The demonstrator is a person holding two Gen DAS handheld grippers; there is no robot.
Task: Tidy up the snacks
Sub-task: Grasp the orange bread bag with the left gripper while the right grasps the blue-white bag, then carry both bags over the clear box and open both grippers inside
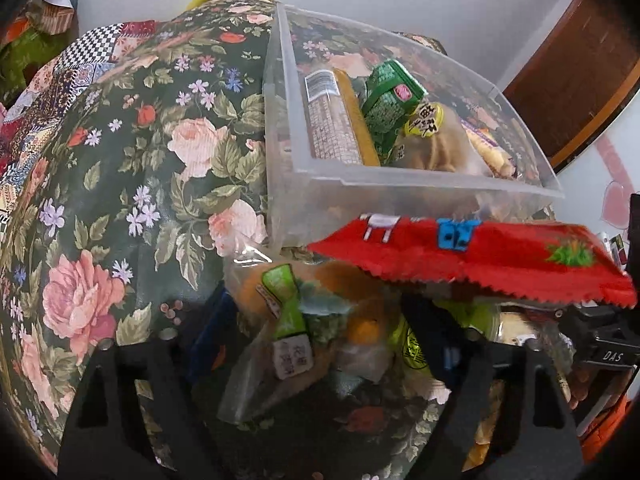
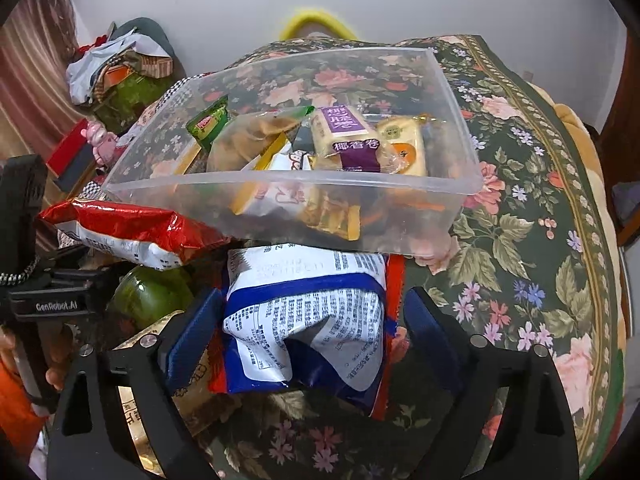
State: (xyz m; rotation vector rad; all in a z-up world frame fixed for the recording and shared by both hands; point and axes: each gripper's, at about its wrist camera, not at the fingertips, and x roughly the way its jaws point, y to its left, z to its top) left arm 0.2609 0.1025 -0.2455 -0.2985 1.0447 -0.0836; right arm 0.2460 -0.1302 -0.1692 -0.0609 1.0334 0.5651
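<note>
On floral cloth [image 2: 520,240], clear bin [image 2: 280,188] holding snacks, both claws wide, empty.

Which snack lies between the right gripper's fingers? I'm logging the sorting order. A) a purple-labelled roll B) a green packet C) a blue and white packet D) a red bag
C: the blue and white packet lies between the open right gripper fingers, below the clear bin.
</note>
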